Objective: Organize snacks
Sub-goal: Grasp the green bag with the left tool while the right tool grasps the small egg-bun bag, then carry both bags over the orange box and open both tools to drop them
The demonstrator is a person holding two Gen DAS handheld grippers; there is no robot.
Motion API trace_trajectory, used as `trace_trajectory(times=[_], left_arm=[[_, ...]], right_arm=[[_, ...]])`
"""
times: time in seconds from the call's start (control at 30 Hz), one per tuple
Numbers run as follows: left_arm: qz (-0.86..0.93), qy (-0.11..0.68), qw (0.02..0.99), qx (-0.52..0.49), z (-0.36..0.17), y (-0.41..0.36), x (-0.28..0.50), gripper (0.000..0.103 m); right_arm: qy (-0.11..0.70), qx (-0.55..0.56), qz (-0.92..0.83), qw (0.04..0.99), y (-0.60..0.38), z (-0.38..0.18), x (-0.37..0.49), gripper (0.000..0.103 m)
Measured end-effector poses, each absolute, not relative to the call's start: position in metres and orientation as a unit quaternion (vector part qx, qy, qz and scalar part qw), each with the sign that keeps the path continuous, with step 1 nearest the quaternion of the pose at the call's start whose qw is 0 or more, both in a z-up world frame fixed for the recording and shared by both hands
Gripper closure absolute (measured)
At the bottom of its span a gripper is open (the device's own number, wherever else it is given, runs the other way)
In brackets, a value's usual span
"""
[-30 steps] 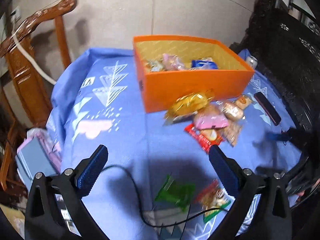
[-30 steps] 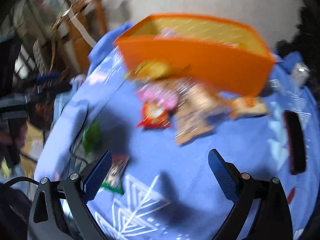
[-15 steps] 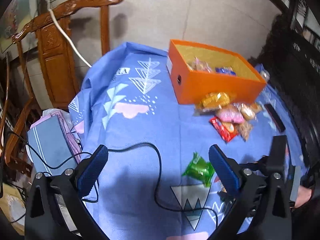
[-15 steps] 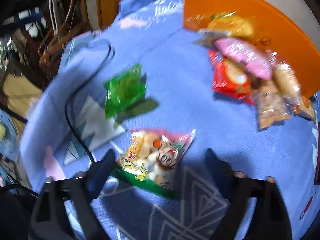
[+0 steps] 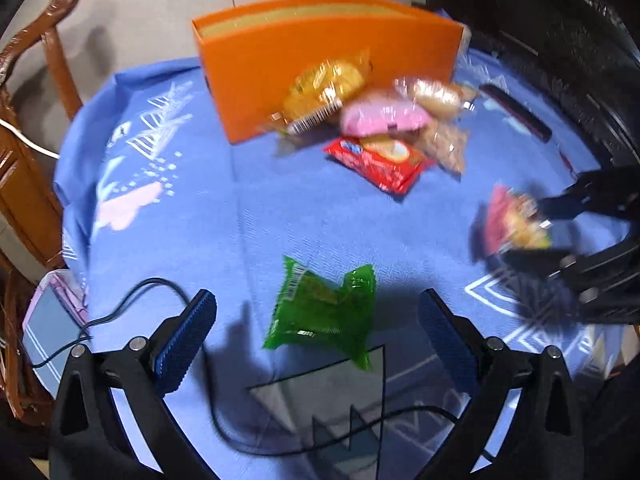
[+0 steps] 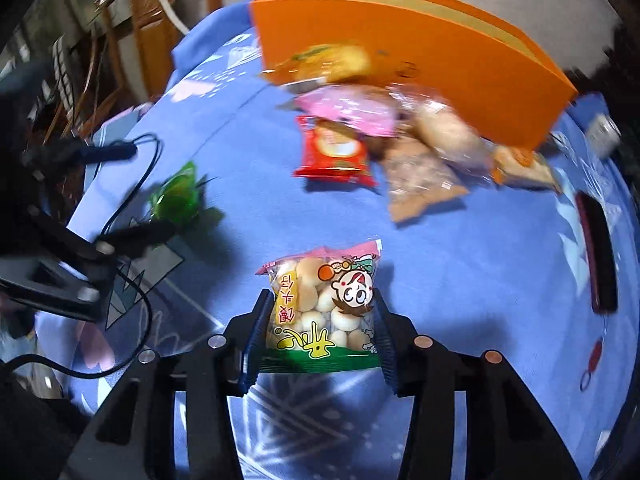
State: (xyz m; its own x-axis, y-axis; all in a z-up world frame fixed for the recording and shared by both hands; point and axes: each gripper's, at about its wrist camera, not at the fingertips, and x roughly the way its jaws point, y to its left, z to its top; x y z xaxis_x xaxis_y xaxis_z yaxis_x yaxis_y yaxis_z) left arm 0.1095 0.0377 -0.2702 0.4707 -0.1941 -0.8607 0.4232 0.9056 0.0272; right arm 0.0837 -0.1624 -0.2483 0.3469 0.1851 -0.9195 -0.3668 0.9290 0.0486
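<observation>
My right gripper (image 6: 318, 320) is shut on a cartoon-printed bag of round biscuits (image 6: 324, 304), held above the blue cloth; the bag also shows in the left wrist view (image 5: 516, 224). My left gripper (image 5: 318, 326) is open, just above a green snack packet (image 5: 324, 312) lying on the cloth between its fingers. An orange box (image 5: 320, 52) stands at the back. A yellow pack (image 5: 324, 84), a pink pack (image 5: 384, 118), a red pack (image 5: 380, 160) and clear bread packs (image 5: 440, 96) lie in front of it.
A black cable (image 5: 136, 304) runs over the blue tablecloth (image 5: 192, 220) near my left gripper. A dark flat remote-like bar (image 6: 596, 256) lies at the right. A wooden chair (image 5: 28, 128) stands left of the table, dark furniture (image 5: 560, 40) at the right.
My right gripper closed on the biscuit bag and lifted it. My left gripper moved forward and down over the green packet.
</observation>
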Motion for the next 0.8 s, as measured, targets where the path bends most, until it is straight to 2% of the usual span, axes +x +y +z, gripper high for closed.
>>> trace_trajectory(times=[0.1,0.17,0.23,0.3,0.37,0.43,0.63,0.8], left_arm=[[-0.181,0.49,0.845,0.119,-0.287,0.035,0.116,0.005],[-0.182,0.493,0.842,0.122,-0.295,0.034,0.119,0.011],[-0.182,0.5,0.837,0.126,-0.3,0.033,0.121,0.026],[-0.181,0.496,0.84,0.122,-0.302,0.034,0.121,0.029],[-0.183,0.493,0.842,0.117,-0.3,0.035,0.121,0.037],[-0.183,0.49,0.845,0.113,-0.298,0.036,0.121,0.053],[-0.186,0.492,0.846,0.086,-0.294,0.044,0.12,0.059],[-0.186,0.481,0.855,0.059,-0.276,0.05,0.117,0.059]], right_arm=[[0.547,-0.073,0.155,0.819,-0.176,-0.246,0.08,0.055],[0.55,-0.067,0.147,0.819,-0.183,-0.245,0.08,0.055],[0.551,-0.063,0.143,0.82,-0.187,-0.246,0.082,0.054],[0.553,-0.062,0.141,0.819,-0.187,-0.248,0.084,0.054],[0.554,-0.062,0.141,0.818,-0.184,-0.249,0.085,0.054],[0.553,-0.064,0.143,0.818,-0.181,-0.25,0.085,0.054],[0.553,-0.06,0.144,0.818,-0.18,-0.251,0.088,0.055],[0.542,-0.051,0.14,0.827,-0.184,-0.245,0.088,0.055]])
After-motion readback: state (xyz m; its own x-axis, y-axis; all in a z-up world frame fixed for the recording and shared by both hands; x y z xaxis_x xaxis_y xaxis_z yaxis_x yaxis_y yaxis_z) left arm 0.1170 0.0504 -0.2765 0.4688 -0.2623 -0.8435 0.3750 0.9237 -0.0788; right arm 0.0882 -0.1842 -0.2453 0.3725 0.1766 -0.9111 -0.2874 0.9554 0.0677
